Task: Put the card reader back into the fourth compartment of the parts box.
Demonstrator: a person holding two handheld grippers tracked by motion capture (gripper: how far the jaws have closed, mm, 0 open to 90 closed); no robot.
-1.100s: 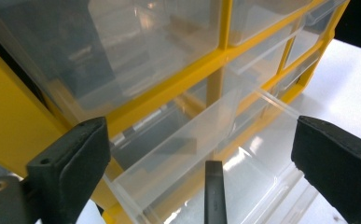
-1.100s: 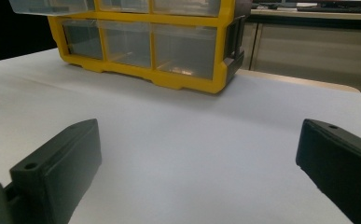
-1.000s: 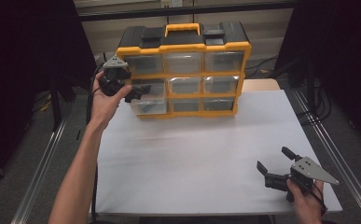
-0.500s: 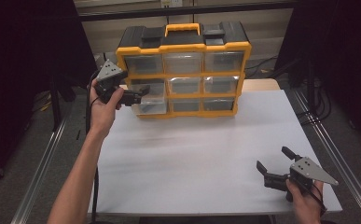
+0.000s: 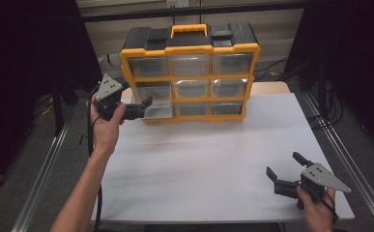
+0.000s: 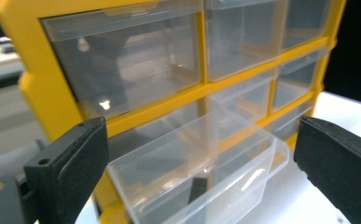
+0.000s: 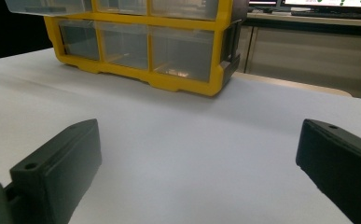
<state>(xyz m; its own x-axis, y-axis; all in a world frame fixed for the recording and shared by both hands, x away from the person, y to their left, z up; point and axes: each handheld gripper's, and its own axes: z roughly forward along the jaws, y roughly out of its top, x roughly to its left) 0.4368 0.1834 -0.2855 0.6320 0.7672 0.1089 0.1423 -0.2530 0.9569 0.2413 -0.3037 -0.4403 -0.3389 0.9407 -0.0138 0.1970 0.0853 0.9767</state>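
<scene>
- A white table [image 5: 204, 159] fills the middle of the high view, with dark floor and metal rails on either side.
- At its far edge stands a yellow organiser cabinet [image 5: 190, 48] with a black top, a yellow handle and three rows of three clear drawers.
- One clear drawer [image 6: 192, 172], at the left end of the middle row, is pulled partly out of the cabinet. It looks empty.
- The left gripper [image 5: 143, 104] is held just in front of that drawer, at the cabinet's left side. In the left gripper view its jaws stand wide apart on either side of the drawer front, without touching it.
- The right gripper [image 5: 283, 171] rests near the table's front right corner, well apart from the cabinet. Its jaws are also spread wide and hold nothing.
- The step in hand appears to be working this drawer: the left gripper is lined up on it.
- The next move probably calls for closing the jaws on the drawer's front lip, then sliding it straight along its track without tilting.
</scene>
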